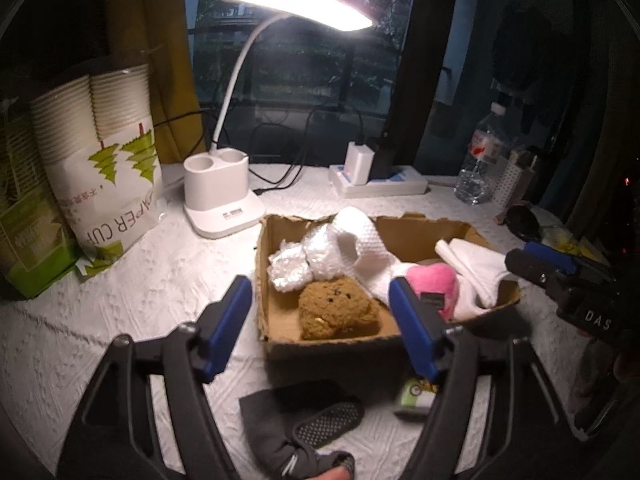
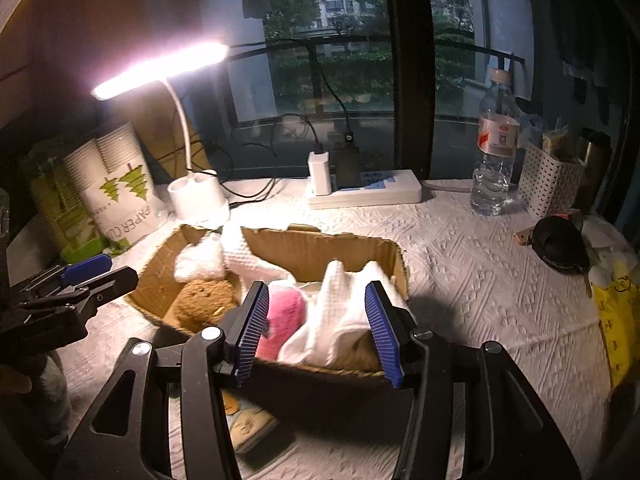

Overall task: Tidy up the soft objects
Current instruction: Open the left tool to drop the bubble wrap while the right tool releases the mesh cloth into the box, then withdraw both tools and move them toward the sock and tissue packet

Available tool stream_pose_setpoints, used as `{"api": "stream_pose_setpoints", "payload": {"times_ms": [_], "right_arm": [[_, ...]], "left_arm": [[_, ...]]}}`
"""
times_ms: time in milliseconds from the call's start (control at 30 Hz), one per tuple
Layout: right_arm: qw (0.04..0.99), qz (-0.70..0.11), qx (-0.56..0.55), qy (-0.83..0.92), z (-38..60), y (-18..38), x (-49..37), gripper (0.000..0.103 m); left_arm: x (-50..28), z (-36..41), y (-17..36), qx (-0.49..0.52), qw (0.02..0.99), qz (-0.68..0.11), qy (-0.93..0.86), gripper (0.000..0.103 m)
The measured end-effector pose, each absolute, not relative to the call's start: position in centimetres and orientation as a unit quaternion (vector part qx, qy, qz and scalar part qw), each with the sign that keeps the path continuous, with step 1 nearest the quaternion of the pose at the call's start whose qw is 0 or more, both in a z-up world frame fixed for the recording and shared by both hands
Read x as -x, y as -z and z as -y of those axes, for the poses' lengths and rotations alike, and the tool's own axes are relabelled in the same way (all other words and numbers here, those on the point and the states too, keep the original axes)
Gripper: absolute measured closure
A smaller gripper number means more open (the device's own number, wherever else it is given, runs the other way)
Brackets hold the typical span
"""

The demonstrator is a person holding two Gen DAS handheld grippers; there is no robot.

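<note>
The left gripper (image 1: pixel 320 320), jaws wide and empty, hovers nearer than the open, empty right gripper (image 2: pixel 316 328) to the dark sock (image 1: pixel 296 428) lying below it, outside the cardboard box's (image 1: pixel 264 280) near wall.

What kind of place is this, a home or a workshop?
Probably a home desk by a window: a lit desk lamp, a power strip with chargers, and a bag of paper cups beside apartment-block views.
</note>
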State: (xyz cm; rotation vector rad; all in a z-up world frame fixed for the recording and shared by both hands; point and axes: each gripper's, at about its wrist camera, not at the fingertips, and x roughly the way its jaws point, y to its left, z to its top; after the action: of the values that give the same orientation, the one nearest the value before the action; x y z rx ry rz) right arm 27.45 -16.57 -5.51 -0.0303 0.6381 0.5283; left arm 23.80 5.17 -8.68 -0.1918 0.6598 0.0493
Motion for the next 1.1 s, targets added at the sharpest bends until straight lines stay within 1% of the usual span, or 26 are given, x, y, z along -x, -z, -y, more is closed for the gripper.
{"api": "stream_pose_setpoints", "payload": {"times_ms": [400, 1100], "right_arm": [[0.914, -0.301, 0.024, -0.271, 15.0, 4.7, -23.7, 0.041], [0.9, -0.321, 0.04, -0.294, 12.2, 7.0, -19.4, 0.04]], "left_arm": [[-20.6, -5.4, 8.3, 0.094, 0.945, -0.314, -0.012, 0.03], [-15.9, -6.6, 10.9, 0.105, 0.937, -0.333, -0.018, 0.03]]}}
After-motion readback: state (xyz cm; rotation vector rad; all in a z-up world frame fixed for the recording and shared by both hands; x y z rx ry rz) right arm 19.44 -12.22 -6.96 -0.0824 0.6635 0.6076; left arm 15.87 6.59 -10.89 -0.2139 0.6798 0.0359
